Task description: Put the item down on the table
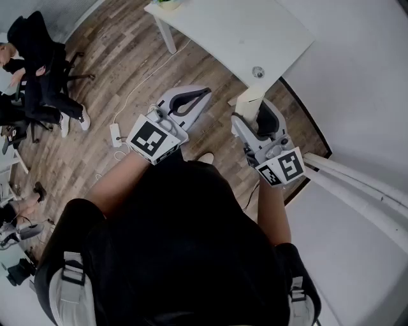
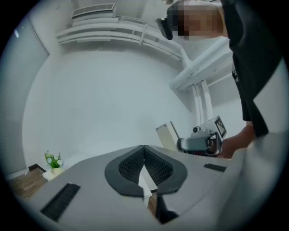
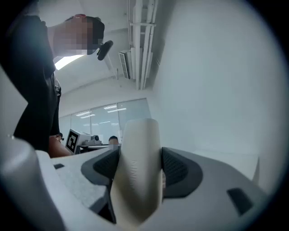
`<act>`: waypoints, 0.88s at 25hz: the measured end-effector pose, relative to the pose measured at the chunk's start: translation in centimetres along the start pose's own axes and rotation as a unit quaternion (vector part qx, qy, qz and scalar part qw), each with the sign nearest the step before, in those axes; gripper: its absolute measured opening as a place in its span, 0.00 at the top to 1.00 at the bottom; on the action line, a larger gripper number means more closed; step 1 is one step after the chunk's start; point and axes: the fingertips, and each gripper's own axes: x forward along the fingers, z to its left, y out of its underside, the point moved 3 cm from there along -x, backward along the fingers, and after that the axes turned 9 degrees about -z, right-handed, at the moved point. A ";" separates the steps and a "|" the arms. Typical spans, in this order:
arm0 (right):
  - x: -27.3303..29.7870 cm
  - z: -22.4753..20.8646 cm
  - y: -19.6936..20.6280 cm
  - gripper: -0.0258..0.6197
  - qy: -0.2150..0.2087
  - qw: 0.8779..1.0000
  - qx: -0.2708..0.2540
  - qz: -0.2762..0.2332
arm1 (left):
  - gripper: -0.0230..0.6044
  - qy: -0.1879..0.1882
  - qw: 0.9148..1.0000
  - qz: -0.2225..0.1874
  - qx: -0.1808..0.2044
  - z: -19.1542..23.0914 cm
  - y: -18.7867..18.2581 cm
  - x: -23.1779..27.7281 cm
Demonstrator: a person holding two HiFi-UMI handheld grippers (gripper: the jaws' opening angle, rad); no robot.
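White smooth table, upper centre; wood-plank floor beneath. Right gripper pinches a cream, rounded item; left gripper pressed together, empty.

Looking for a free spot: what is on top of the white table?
A small round object near the table's front edge, a green plant at its far corner. Nothing covers the top; its far end is off-frame.
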 end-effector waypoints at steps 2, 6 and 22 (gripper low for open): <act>-0.1 2.6 -0.7 0.50 -0.006 1.000 -0.014 -0.005 | 0.97 0.007 1.000 -0.010 0.012 -1.1 -1.5 -1.6; -0.1 6.5 -1.4 0.50 -0.010 1.000 -0.021 -0.018 | 0.97 0.009 1.000 -0.015 0.025 -2.4 -3.4 -4.7; -1.3 9.0 -1.5 0.50 0.021 0.999 -0.018 -0.026 | 0.97 0.039 0.999 -0.025 0.017 -4.6 -3.6 -7.4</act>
